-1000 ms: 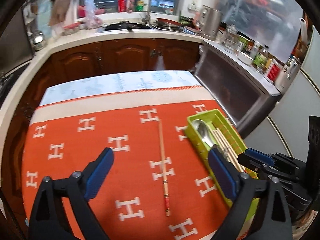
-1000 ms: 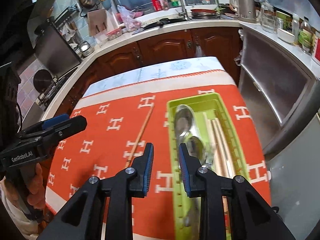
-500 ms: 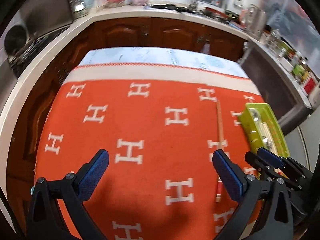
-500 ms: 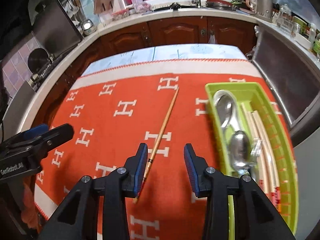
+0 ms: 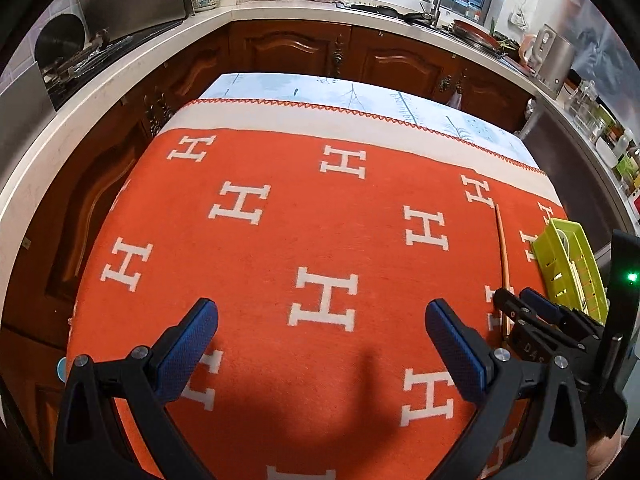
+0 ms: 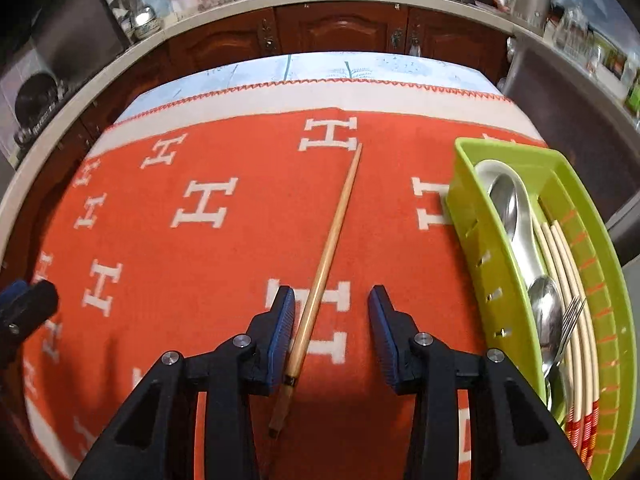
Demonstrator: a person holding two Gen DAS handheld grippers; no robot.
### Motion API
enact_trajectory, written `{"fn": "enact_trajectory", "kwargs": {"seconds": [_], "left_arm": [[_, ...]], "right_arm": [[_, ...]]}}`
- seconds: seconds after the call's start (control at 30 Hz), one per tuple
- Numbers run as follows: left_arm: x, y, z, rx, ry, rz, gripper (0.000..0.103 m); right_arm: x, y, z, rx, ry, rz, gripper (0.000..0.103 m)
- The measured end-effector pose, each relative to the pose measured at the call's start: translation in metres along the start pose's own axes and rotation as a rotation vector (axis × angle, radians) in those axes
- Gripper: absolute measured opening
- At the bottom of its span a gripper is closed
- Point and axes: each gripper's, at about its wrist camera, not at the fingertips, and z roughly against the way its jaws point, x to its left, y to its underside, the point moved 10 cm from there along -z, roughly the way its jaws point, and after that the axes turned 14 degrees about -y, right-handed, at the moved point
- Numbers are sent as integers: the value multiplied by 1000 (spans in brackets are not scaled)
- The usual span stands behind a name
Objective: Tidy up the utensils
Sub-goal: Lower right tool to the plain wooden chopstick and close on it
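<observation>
A single wooden chopstick (image 6: 328,256) lies on the orange cloth (image 6: 200,264), running away from me. My right gripper (image 6: 331,336) is open and low over its near end, with the stick between the jaws, close to the left pad (image 6: 282,336). A green utensil tray (image 6: 472,216) to the right holds spoons (image 6: 520,236), a fork (image 6: 568,328) and several pale chopsticks (image 6: 576,300). My left gripper (image 5: 322,348) is open and empty over bare cloth on the left. The chopstick (image 5: 503,256) and tray (image 5: 560,264) show at its far right.
The table stands in a kitchen. Dark wood cabinets (image 5: 304,52) and a white counter (image 5: 120,76) curve around the far and left sides. A steel appliance (image 6: 572,120) stands close to the table's right edge. The right gripper's body (image 5: 560,336) shows in the left wrist view.
My right gripper has moved left from over the tray, opened wider and come down around the chopstick's near end. My left gripper has swung left, away from the chopstick and tray.
</observation>
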Motion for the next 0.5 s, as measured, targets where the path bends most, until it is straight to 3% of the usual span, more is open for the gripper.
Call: {"fn": "enact_trajectory", "kwargs": {"seconds": [0.13, 0.27, 0.5], "left_arm": [[-3, 2, -2, 1, 13, -1, 102], [-7, 5, -2, 5, 21, -6, 102], [-10, 6, 8, -19, 5, -19, 102]], "right_arm": [[2, -1, -3, -9, 13, 10, 36], [8, 0, 0, -6, 8, 24, 10], [4, 7, 7, 3, -53, -51, 6]]}}
